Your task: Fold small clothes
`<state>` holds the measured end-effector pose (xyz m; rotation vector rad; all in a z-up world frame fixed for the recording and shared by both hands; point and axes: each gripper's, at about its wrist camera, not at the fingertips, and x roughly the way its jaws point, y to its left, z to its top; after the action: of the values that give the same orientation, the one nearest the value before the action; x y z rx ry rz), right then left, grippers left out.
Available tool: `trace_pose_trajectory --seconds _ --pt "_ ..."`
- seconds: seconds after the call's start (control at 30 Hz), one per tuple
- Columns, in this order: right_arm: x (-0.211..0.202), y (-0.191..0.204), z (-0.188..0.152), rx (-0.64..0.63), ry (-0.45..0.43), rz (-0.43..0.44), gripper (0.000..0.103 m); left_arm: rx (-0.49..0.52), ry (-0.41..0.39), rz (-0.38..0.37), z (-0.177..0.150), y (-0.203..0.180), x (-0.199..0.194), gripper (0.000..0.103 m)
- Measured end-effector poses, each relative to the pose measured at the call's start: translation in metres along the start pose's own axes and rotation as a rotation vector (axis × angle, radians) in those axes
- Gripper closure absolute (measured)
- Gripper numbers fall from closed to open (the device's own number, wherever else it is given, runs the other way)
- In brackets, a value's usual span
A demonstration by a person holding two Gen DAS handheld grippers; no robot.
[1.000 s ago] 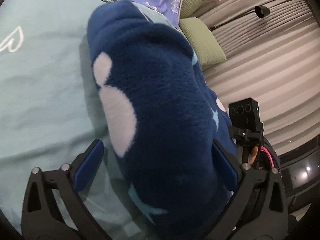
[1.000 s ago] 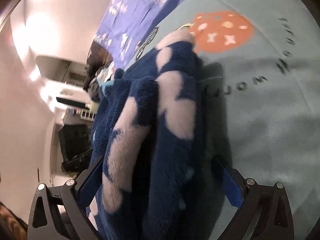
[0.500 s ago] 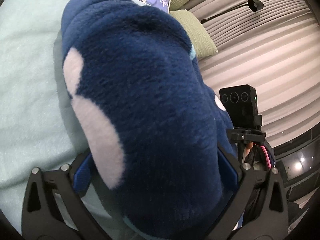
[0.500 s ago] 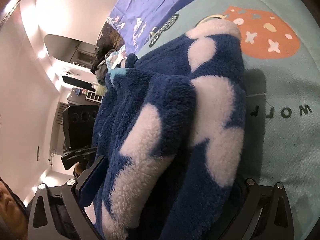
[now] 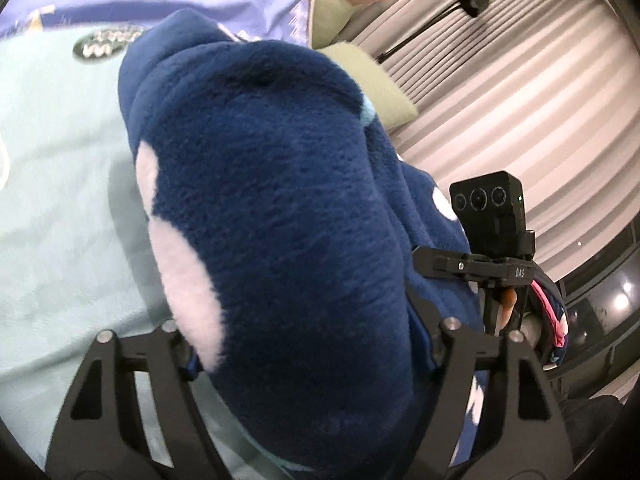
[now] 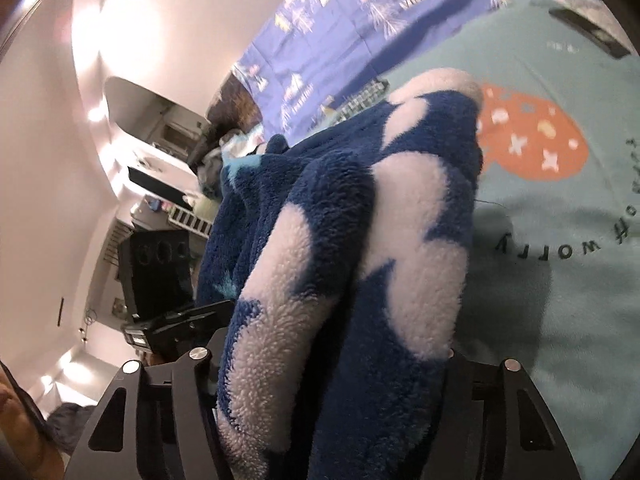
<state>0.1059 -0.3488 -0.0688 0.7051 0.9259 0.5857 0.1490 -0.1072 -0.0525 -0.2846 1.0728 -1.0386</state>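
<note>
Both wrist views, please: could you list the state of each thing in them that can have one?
Fleece garment: bunched, lifted at the near end, pinched at two spots.
Left hand-held gripper: shut on the fleece.
Right hand-held gripper: shut on the fleece.
Teal bedspread: spread flat under the garment.
Green pillow: lying at the bed's edge.
Curtain: drawn.

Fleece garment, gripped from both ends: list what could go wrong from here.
1. The navy fleece garment bulges thickly out of the left gripper; a plush bunch like that may slip free mid-fold.
2. The right gripper seems to clamp several layers, so edges could land misaligned.
3. The fleece hides the light blue bedspread, making placement hard to judge.
</note>
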Motion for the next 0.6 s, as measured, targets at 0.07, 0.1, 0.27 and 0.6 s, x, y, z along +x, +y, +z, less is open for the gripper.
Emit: trace_pose_trajectory --seconds 0.07,0.1,0.27,0.6 --pt "-0.013 0.011 0.001 -0.02 -0.04 0.008 0.042 0.028 -0.027 -0.001 0.004 -0.01 -0.01 0.029" --pt "-0.018 0.017 0.004 -0.033 -0.058 0.007 0.042 0.049 -0.042 0.005 0.008 -0.019 -0.016 0.029" --pt "-0.049 0.046 0.028 -0.106 -0.16 -0.002 0.042 0.158 -0.106 0.032 0.047 -0.059 -0.037 0.031" --pt "-0.101 0.075 0.151 -0.202 -0.284 -0.058 0.043 0.236 -0.179 0.061 0.167 -0.105 -0.041 0.031"
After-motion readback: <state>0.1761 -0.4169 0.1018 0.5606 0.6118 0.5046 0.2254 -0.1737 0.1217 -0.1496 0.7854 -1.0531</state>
